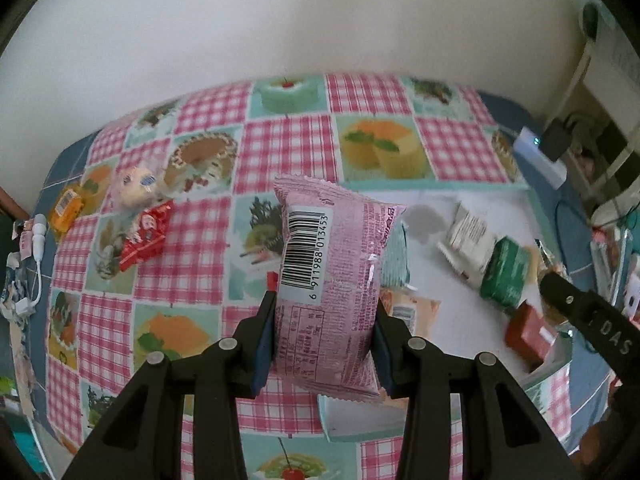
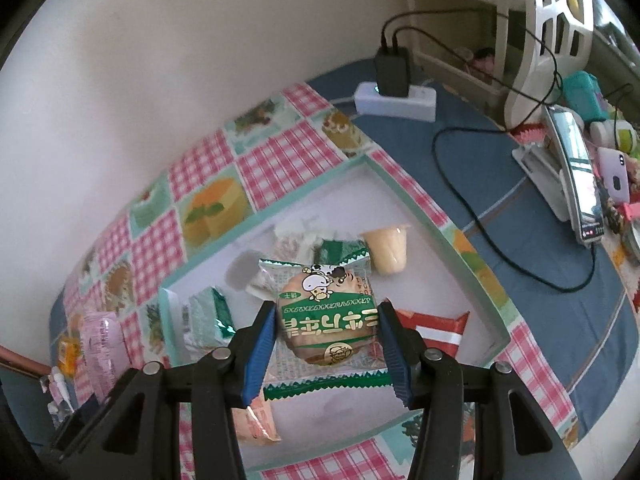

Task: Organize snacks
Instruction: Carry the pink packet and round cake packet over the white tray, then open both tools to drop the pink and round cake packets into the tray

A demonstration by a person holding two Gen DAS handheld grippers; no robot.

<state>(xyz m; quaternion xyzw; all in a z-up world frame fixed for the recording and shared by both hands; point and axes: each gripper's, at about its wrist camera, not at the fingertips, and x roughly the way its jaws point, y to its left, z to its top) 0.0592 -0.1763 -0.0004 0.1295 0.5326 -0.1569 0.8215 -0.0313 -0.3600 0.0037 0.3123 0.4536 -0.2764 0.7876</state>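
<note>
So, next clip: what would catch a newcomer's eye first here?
Each gripper is clamped on a snack: the left gripper holds a pink packet barcode-up, the right gripper a green-trimmed cake packet over the white tray. Under both lies a loud pink-checked tablecloth.

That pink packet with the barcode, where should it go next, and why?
Probably across and down into the white tray. The left gripper is shut on the pink packet above the checked cloth, and other snacks already lie in that tray.

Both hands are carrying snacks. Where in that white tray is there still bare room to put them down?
The tray is bare along its far corner and right wall, beyond the yellow jelly cup. Its near and left parts are crowded: green packets, red wrapper.
</note>
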